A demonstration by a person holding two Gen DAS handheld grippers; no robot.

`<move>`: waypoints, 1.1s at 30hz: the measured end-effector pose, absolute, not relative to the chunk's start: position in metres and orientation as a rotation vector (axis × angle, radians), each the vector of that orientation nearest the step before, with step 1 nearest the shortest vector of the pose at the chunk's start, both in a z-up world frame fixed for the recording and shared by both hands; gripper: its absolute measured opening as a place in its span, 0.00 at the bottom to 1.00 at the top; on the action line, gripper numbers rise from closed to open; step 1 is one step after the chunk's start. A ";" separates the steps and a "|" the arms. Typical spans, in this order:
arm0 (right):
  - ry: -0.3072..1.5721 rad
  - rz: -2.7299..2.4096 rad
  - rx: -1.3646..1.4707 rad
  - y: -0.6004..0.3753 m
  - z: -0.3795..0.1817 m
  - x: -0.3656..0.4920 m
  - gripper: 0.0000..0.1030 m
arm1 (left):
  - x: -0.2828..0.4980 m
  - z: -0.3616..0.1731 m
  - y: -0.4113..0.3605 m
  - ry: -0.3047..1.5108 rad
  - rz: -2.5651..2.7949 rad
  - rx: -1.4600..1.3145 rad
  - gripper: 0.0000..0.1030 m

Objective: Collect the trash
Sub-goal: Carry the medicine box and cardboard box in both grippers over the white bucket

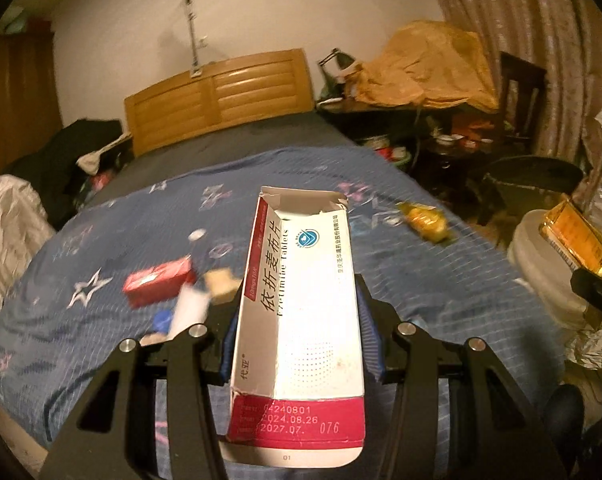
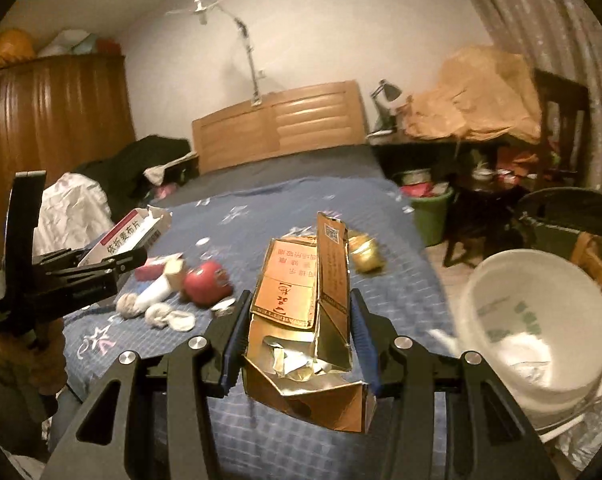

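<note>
While litter remains on the bed [image 1: 421,292], the left gripper [image 1: 297,320] clamps a white medicine box [image 1: 301,320]; beyond, the right gripper [image 2: 299,336] pinches a torn gold carton [image 2: 301,320] beside the white bin [image 2: 541,320]; loose flaps could slip short of it.

Right claw [image 2: 299,332] grips a torn gold carton [image 2: 301,320] above the bed [image 2: 285,200]

Two tongs [image 1: 297,300] [image 2: 299,312]; two held cartons [image 1: 297,320] [image 2: 301,320]; one bowl [image 2: 541,320].
</note>
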State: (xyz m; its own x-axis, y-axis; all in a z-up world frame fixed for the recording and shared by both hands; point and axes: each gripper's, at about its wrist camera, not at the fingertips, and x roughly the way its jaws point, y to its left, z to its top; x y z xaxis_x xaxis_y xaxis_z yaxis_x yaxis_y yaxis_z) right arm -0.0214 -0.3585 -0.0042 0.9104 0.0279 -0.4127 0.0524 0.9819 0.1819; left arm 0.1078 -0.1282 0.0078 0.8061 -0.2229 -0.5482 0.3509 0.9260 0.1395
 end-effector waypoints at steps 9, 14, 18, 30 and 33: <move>0.385 -0.174 0.206 -0.437 0.023 -0.060 0.48 | 0.105 0.024 -0.207 0.507 -0.427 0.284 0.45; 0.385 -0.267 0.231 -0.491 0.032 -0.082 0.48 | 0.104 0.032 -0.255 0.479 -0.506 0.294 0.45; 0.390 -0.321 0.255 -0.530 0.034 -0.094 0.48 | 0.100 0.031 -0.296 0.457 -0.572 0.323 0.45; 0.437 -0.403 0.315 -0.608 0.028 -0.101 0.48 | 0.099 0.010 -0.410 0.479 -0.759 0.408 0.45; 0.447 -0.416 0.321 -0.619 0.024 -0.101 0.48 | 0.099 0.003 -0.432 0.496 -0.807 0.430 0.45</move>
